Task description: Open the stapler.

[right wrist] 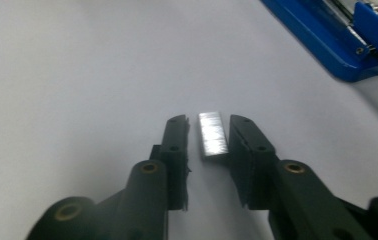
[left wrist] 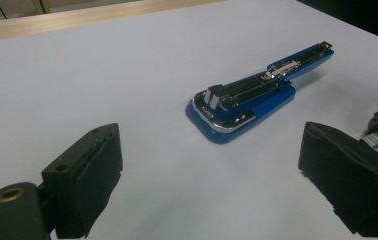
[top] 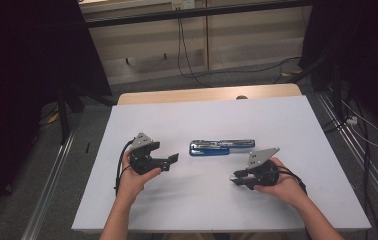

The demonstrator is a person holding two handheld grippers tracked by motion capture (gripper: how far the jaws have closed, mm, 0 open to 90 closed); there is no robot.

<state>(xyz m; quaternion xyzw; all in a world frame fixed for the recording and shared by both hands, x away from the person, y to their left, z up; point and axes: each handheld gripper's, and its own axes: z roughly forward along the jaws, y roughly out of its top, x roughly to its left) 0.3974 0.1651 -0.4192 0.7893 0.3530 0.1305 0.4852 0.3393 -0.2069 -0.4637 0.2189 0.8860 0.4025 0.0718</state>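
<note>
One staple strip (right wrist: 212, 136) btwn right claw (right wrist: 208, 145) pads, contact unclear

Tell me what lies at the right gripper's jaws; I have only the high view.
Observer: A short silver strip of staples lies flat on the table, between the right gripper's jaws.
Operator: Say whether it is clamped.
Observer: Not yet. One pad is at the strip's edge, and a thin gap shows on the other side.
Operator: Check the stapler.
Observer: In the left gripper view the blue stapler lies swung open, with its metal track bared. The left gripper faces it with its jaws wide apart and nothing between them.
</note>
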